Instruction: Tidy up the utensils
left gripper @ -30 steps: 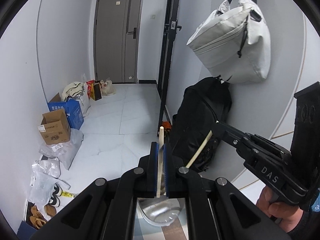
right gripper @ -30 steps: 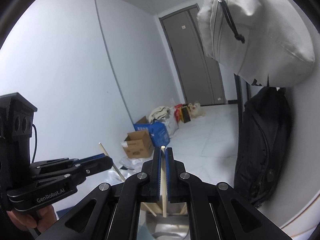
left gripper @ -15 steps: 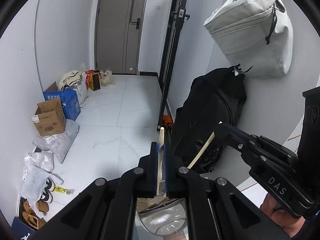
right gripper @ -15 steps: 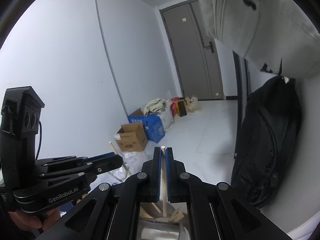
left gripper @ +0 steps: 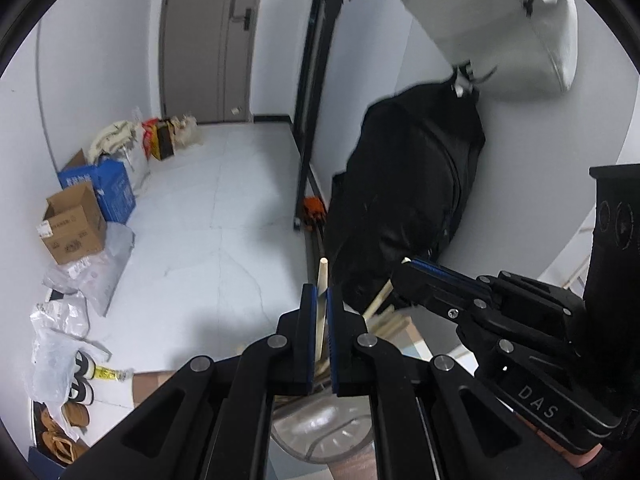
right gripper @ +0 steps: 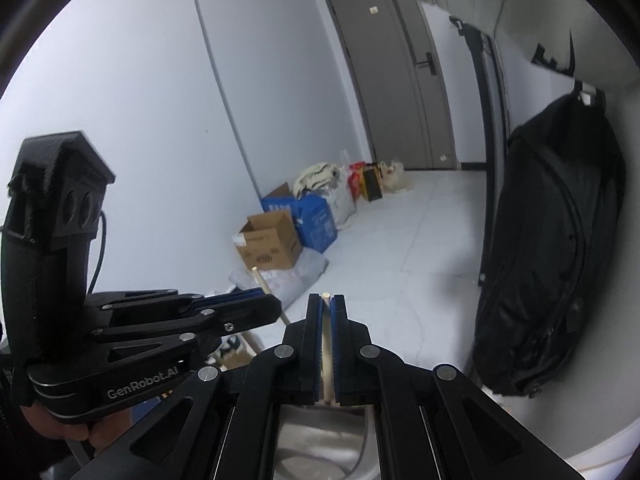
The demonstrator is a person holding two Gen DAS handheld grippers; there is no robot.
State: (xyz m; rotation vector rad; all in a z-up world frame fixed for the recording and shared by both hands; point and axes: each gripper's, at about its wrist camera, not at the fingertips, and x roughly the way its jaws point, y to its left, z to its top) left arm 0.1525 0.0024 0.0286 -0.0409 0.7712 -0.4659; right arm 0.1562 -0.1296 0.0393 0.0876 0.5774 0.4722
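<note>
A pale wooden chopstick (left gripper: 320, 316) is pinched between the blue pads of the left gripper (left gripper: 320, 300), its tip rising just past them, and a second chopstick (right gripper: 327, 340) is clamped in the same way by the right gripper (right gripper: 327, 304); both sets of jaws are drawn in narrow on the sticks. Directly beneath the two grippers a round metal container (left gripper: 320, 428) is seen, its rim partly hidden by the linkages, with what appear to be more wooden sticks (left gripper: 390, 322) lying just beyond it. The step in hand is judged to be the lowering of the chopsticks toward this container. It would be done well if each stick were kept near upright and centred over the opening before release, the two grippers were held apart so that the sticks do not cross, and the jaws were opened only once the lower ends are inside the rim, since a thin stick dropped from height is likely to bounce or tip out. Of the worktop only a small strip is visible, so its extent cannot be told. Beyond it a pale tiled floor (left gripper: 208, 208) is seen, with a cardboard box (left gripper: 74, 224), a blue box and bags along one wall, a grey door (left gripper: 204, 40) at the far end, and a black backpack (left gripper: 412, 184) hung below a white bag (left gripper: 500, 28).
</note>
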